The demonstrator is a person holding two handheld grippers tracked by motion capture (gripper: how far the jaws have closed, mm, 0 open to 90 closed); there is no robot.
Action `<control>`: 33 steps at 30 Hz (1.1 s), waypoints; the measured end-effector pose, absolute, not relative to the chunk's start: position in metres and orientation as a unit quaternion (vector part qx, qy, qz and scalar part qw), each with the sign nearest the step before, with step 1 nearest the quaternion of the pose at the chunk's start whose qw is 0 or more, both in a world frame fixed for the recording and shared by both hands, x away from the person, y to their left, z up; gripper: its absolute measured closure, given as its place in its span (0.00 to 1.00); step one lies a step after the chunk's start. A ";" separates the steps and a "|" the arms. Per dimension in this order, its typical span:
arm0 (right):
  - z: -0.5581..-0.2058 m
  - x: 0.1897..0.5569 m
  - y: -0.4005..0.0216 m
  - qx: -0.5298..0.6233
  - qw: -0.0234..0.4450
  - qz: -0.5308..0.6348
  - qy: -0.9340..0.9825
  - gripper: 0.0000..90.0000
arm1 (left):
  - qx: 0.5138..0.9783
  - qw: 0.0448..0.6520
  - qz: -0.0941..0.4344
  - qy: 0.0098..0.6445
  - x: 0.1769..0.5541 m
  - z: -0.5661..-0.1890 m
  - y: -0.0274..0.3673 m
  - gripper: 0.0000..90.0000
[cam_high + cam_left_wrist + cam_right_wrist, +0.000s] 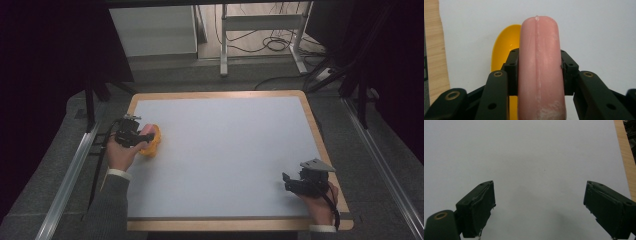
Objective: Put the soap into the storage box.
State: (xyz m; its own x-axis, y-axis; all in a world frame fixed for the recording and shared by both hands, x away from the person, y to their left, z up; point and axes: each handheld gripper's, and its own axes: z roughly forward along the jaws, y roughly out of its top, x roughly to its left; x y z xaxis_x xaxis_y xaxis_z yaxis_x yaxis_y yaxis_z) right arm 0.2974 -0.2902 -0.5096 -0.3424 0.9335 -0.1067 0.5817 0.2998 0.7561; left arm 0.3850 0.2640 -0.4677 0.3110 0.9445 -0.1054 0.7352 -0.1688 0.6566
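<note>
Left hand-held gripper (539,72) pinches a pink sausage-shaped piece (540,67) between its jaws, right over a yellow bowl (504,47) near the left edge of the white surface (225,150). Right hand-held gripper (539,207) has jaws spread wide, nothing between them, low over the surface's near right corner.

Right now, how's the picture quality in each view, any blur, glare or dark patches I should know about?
High view: the white tabletop is evenly lit, the surroundings fall into near black. Left gripper view: the pink sausage in the left claw is sharp, with soft sheen; the yellow bowl behind shows a small glare spot. Right gripper view: dim, with faint shadow between the open right claw jaws.
</note>
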 end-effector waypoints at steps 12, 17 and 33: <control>-0.509 0.297 -0.290 0.501 0.279 0.316 0.756 0.11 | 0.743 0.297 0.149 0.581 0.397 -0.488 0.268 0.67; -0.510 0.297 -0.289 0.500 0.278 0.314 0.758 0.11 | 0.737 0.309 0.151 0.582 0.395 -0.492 0.270 0.65; -0.510 0.297 -0.289 0.499 0.279 0.313 0.758 0.11 | 0.730 0.344 0.178 0.563 0.370 -0.468 0.278 0.25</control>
